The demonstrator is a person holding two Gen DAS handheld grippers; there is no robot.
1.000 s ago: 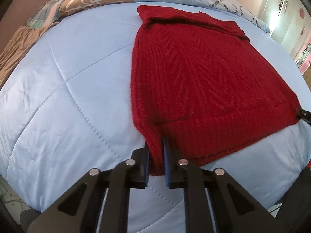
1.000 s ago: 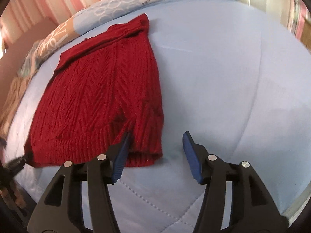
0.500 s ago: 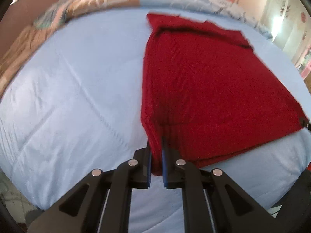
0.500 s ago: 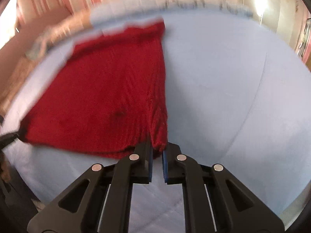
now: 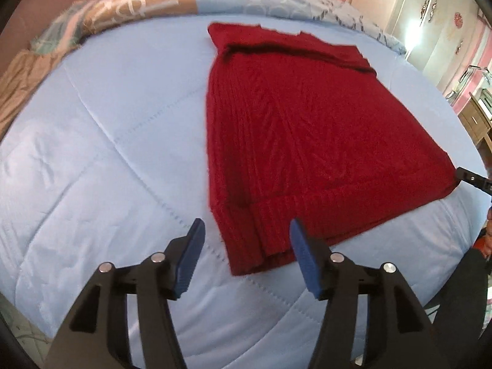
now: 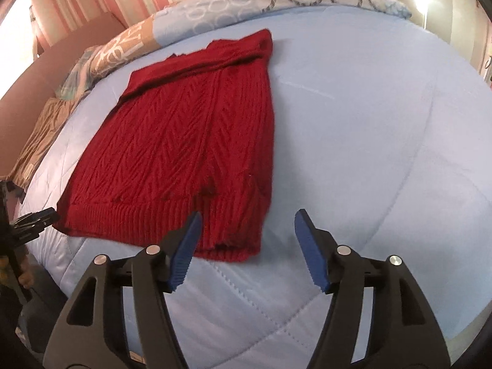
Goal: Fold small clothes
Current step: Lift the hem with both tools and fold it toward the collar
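Your left gripper [image 5: 246, 247] and right gripper [image 6: 247, 246] are matching black plastic frames with ribbed blue pads [image 5: 303, 253] and shiny silver screws [image 6: 343, 249].

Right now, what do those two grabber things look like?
Both look alike. The left gripper and right gripper each have two black plastic arms with cut-out holes and shiny silver screws. Each finger ends in a blue ridged pad. No cables or markings show.

no readable text, labels, brands or numbers anywhere
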